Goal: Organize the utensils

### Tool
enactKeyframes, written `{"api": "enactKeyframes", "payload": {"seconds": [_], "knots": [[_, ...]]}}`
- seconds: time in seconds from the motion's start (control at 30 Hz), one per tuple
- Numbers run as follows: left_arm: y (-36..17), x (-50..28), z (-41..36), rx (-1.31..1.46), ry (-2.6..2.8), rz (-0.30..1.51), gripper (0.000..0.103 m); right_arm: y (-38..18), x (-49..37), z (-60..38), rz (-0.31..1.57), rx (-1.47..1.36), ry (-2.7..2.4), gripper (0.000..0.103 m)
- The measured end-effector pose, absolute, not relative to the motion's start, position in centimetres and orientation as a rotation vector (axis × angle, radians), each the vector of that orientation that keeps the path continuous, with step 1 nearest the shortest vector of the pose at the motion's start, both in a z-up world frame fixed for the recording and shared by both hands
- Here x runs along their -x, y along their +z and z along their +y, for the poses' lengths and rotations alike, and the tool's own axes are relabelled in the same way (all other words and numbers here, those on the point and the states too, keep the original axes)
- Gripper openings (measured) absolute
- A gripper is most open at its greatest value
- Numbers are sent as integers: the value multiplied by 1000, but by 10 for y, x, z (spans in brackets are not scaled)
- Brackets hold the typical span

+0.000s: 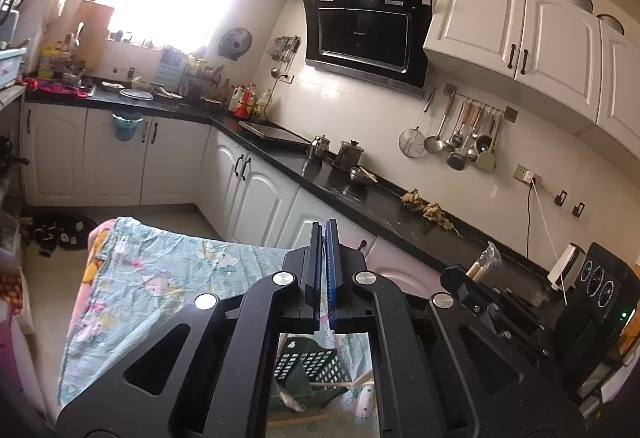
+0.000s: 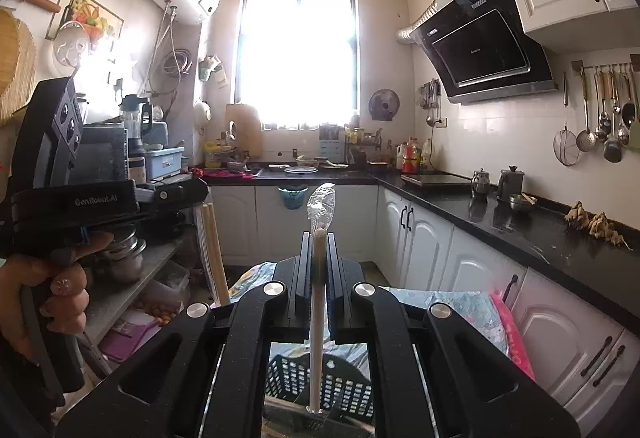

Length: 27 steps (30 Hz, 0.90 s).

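Note:
My right gripper (image 2: 319,238) is shut on a pale wooden utensil (image 2: 318,302) wrapped in clear plastic. The utensil stands upright between the fingers; its wrapped top (image 2: 321,205) sticks out above them. A dark perforated basket (image 2: 320,382) sits below on the patterned cloth. My left gripper (image 1: 324,228) is shut and holds nothing. It shows at the left of the right wrist view (image 2: 76,197), held in a hand. Below it the same basket (image 1: 316,366) shows with a wooden stick (image 1: 340,384) beside it. The right gripper (image 1: 480,270) with the utensil shows at the right of the left wrist view.
A table with a floral cloth (image 1: 168,278) lies under both grippers. A black countertop (image 1: 360,193) with pots runs along the right wall; ladles hang on a rail (image 1: 464,133). A shelf with metal bowls (image 2: 124,254) stands at the left.

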<state>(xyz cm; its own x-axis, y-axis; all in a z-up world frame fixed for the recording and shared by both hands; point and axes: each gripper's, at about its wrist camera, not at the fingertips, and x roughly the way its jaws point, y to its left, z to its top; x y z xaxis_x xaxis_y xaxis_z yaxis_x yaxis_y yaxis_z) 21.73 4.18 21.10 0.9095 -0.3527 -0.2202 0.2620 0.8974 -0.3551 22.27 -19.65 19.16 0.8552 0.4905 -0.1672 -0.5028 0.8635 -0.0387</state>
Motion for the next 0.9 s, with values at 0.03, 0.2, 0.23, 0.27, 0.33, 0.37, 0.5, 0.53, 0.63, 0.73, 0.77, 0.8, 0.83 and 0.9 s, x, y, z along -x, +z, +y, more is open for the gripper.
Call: {"api": "enactKeyframes", "payload": {"seconds": [0.03, 0.2, 0.23, 0.27, 0.33, 0.37, 0.5, 0.53, 0.63, 0.73, 0.77, 0.8, 0.83, 0.9], "knots": [[209, -221, 40, 328, -327, 287, 0, 191, -224, -196, 152, 82, 521, 6], [194, -236, 35, 337, -340, 302, 0, 183, -238, -196, 152, 82, 504, 6], [191, -239, 34, 339, -343, 302, 0, 181, -240, -196, 152, 84, 502, 6], [189, -241, 34, 339, -343, 304, 0, 178, -244, -196, 154, 85, 499, 6], [181, -247, 31, 336, -343, 314, 0, 173, -249, -197, 161, 85, 494, 6], [177, -249, 30, 336, -344, 318, 0, 170, -254, -197, 169, 82, 493, 6], [166, -259, 29, 330, -330, 335, 0, 154, -268, -199, 203, 76, 483, 6], [163, -261, 29, 329, -327, 340, 0, 149, -273, -199, 216, 76, 477, 6], [153, -267, 28, 317, -318, 354, 0, 138, -281, -199, 244, 73, 468, 6], [144, -272, 26, 307, -310, 366, 0, 126, -291, -196, 278, 70, 457, 6], [140, -274, 26, 304, -305, 375, 0, 123, -294, -196, 285, 69, 455, 6], [138, -275, 25, 301, -302, 381, 0, 120, -296, -196, 294, 67, 454, 6], [135, -276, 24, 298, -298, 387, 0, 117, -299, -195, 304, 65, 453, 6], [130, -278, 24, 293, -295, 399, 0, 112, -304, -194, 326, 66, 448, 6]]}}
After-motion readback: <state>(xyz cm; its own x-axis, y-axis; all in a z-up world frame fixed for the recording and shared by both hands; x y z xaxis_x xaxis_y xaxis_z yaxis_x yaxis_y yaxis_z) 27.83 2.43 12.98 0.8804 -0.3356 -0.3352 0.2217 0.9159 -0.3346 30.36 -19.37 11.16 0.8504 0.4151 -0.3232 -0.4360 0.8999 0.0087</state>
